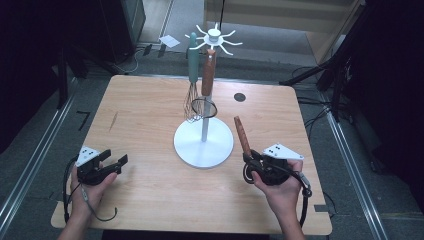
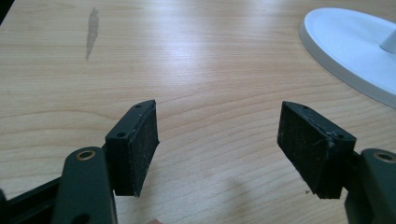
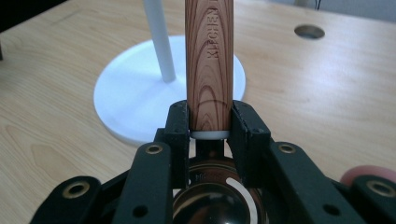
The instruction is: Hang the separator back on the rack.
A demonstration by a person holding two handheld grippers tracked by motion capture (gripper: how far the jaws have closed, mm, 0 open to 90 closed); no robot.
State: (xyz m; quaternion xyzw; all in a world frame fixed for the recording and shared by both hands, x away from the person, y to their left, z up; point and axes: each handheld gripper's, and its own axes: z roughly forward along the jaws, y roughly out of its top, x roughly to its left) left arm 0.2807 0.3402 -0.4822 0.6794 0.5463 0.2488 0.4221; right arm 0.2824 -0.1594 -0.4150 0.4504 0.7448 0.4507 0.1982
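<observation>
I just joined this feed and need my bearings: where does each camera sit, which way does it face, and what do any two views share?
High view: above the person's side, looking forward and down on the table; both forearms, left hand-held gripper, right hand-held gripper.
Left gripper view: rides the left hand-held gripper, looking along its spread jaws over bare wood toward the white stand base.
Right gripper view: rides the right hand-held gripper, looking along jaws clamping a wooden utensil handle.
Shared: all show the stand base.

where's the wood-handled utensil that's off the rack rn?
In the high view, the wood-handled utensil is at the table's right front, clamped in the right claw, handle pointing away from the person just right of the white rack base.
</observation>
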